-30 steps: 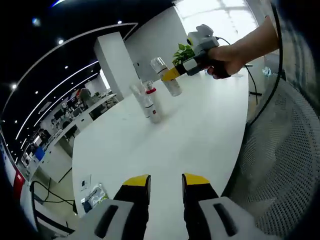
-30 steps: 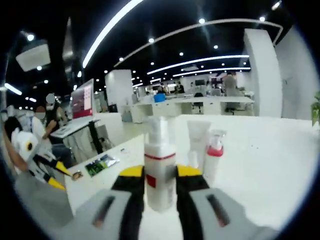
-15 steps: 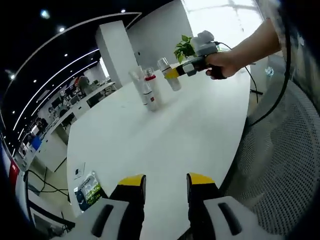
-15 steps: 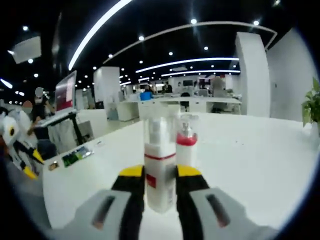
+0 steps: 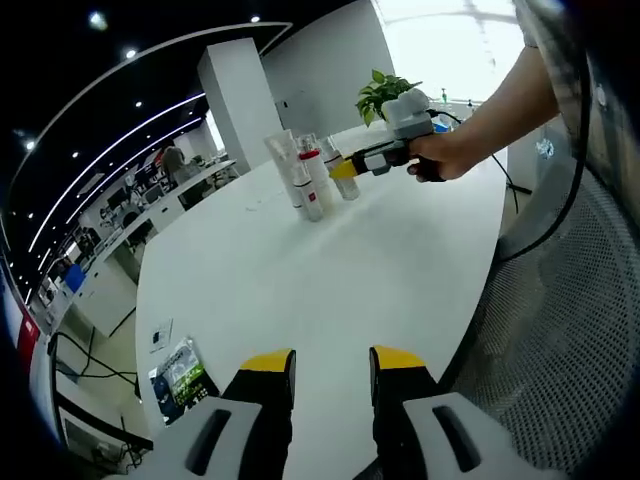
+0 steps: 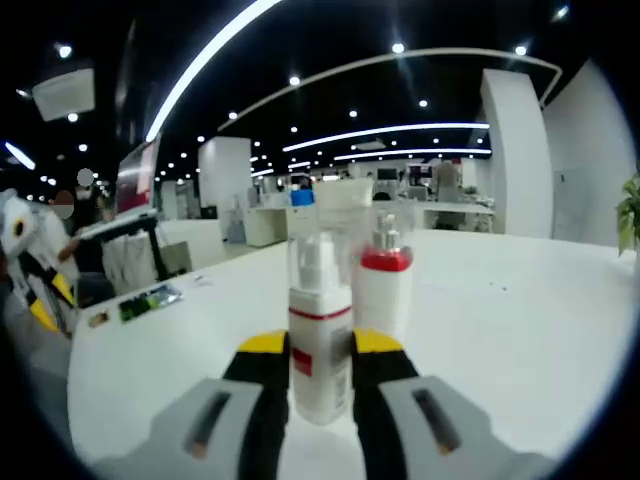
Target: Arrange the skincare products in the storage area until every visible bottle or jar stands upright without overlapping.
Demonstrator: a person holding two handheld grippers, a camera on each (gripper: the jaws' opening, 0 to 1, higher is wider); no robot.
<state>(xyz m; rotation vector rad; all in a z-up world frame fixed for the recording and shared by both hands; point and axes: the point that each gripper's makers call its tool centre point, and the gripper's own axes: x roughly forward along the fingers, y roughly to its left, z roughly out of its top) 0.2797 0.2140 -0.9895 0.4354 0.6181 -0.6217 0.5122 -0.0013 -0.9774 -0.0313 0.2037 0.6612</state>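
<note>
Gripped bottle [image 6: 320,345] now nearer red-capped bottle [image 6: 386,290]

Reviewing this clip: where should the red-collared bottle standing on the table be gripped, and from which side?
Grip the red-collared bottle on its straight body below the collar, jaws level. Come from its open side, away from the tube and the clear-capped bottle held in the right gripper, since it stands upright, close beside both.

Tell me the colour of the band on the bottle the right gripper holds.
Red, on a white bottle; clearest in the right gripper view.
</note>
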